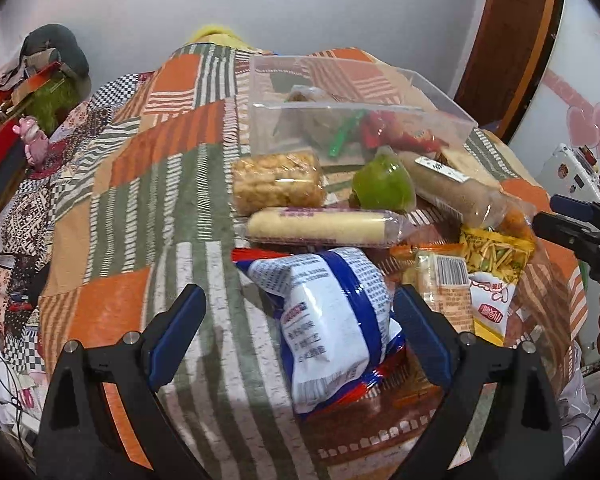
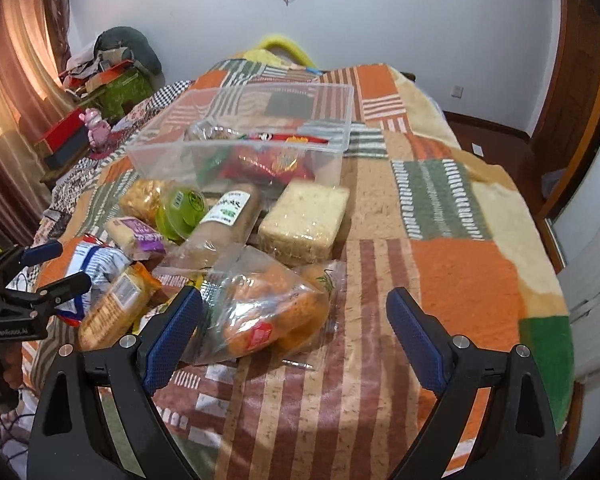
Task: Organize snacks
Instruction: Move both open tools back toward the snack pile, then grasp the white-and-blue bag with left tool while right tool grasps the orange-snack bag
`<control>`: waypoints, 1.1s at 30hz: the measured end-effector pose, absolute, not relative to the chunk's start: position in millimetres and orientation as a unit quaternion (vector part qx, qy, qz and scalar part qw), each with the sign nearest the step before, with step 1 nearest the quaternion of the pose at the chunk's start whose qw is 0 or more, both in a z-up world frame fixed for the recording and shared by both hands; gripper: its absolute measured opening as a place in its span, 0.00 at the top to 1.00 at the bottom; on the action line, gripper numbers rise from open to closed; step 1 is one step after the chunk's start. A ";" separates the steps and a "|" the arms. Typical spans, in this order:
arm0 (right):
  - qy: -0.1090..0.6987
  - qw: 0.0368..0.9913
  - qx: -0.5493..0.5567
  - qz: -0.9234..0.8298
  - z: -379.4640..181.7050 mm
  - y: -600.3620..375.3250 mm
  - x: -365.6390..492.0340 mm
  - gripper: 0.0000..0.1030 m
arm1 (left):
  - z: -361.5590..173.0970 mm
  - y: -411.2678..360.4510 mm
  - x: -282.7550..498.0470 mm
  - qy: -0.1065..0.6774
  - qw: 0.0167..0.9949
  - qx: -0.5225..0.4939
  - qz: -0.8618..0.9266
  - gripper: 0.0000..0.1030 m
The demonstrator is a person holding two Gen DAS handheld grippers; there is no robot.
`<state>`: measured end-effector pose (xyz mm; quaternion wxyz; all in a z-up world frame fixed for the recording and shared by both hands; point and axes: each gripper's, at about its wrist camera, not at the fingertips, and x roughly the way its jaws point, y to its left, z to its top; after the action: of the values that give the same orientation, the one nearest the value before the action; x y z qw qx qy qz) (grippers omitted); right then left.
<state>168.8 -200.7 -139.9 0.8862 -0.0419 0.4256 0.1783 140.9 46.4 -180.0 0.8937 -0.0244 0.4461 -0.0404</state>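
A pile of snack packs lies on a patchwork blanket in front of a clear plastic bin (image 1: pixel 452 128) (image 2: pixel 332 160) that holds red and green packets. My left gripper (image 1: pixel 300 304) is open, its jaws either side of a white-and-blue snack bag (image 1: pixel 332 320) without closing on it. My right gripper (image 2: pixel 294 308) is open and empty, just behind a clear bag of orange snacks (image 2: pixel 268 312). Other packs in the pile: a puffed-snack block (image 1: pixel 278 184), a yellow stick pack (image 1: pixel 320 227), a green cup (image 2: pixel 180 212), a brown roll (image 2: pixel 230 216), a pale square block (image 2: pixel 304 220).
The blanket (image 2: pixel 452 280) covers a bed or table that drops off at the right. Clutter, a pink toy (image 2: pixel 96 124) and boxes sit at the far left. A curtain (image 2: pixel 16 92) hangs left; a wooden door (image 2: pixel 580 60) stands right.
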 end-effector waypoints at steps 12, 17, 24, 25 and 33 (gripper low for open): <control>0.447 0.873 -0.010 0.195 -156.1 -202.1 173.8 0.12 | -207.8 41.4 152.2 0.470 0.879 -0.047 -0.057 0.32; 0.445 0.872 0.002 0.205 -156.1 -202.7 172.0 0.15 | -207.9 47.3 148.8 0.465 0.882 -0.055 -0.052 0.36; 0.440 0.875 0.008 0.203 -147.9 -211.6 177.8 0.48 | -202.4 50.1 146.7 0.462 0.884 -0.052 -0.051 0.42; 0.442 0.873 0.014 0.208 -148.0 -214.8 178.0 0.53 | -201.9 50.3 146.5 0.461 0.885 -0.051 -0.051 0.42; 0.430 0.878 0.019 0.209 -142.2 -214.6 175.2 0.67 | -184.6 51.9 139.7 0.439 0.897 -0.043 -0.045 0.43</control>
<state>175.2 -214.6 -142.2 0.8782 0.0188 0.4296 0.2095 139.7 51.9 -184.6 0.8965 -0.0434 0.4386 -0.0448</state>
